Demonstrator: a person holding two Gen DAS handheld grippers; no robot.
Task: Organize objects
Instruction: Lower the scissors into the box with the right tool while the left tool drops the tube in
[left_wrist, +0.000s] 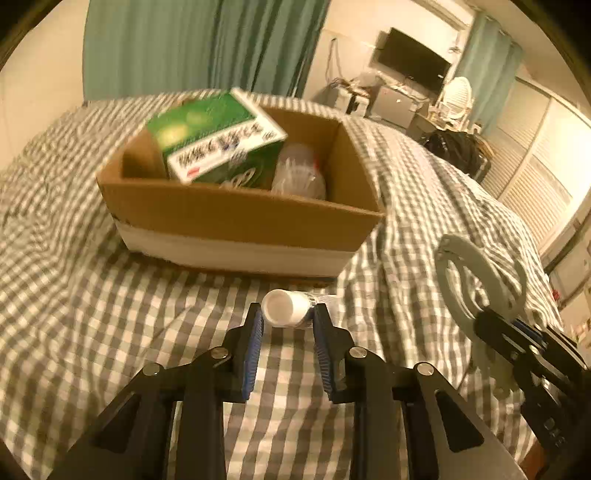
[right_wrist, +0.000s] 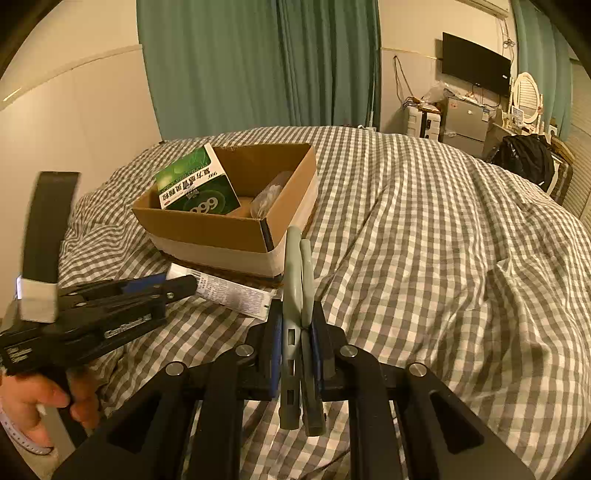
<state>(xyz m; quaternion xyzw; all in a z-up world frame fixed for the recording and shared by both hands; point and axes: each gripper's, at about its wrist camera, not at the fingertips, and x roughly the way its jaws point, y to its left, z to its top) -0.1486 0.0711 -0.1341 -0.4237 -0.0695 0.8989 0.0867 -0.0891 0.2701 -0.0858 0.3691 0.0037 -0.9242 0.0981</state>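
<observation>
Left gripper (left_wrist: 288, 321) jaws apart, straddling white tube (left_wrist: 286, 307) lying on checked bedcover (left_wrist: 110, 314) before cardboard box (left_wrist: 236, 221). Box holds green carton (left_wrist: 218, 136), clear bottle (left_wrist: 299, 173). Right gripper (right_wrist: 298, 325) clamped on grey-green scissors (right_wrist: 297, 280), near bed's middle.
</observation>
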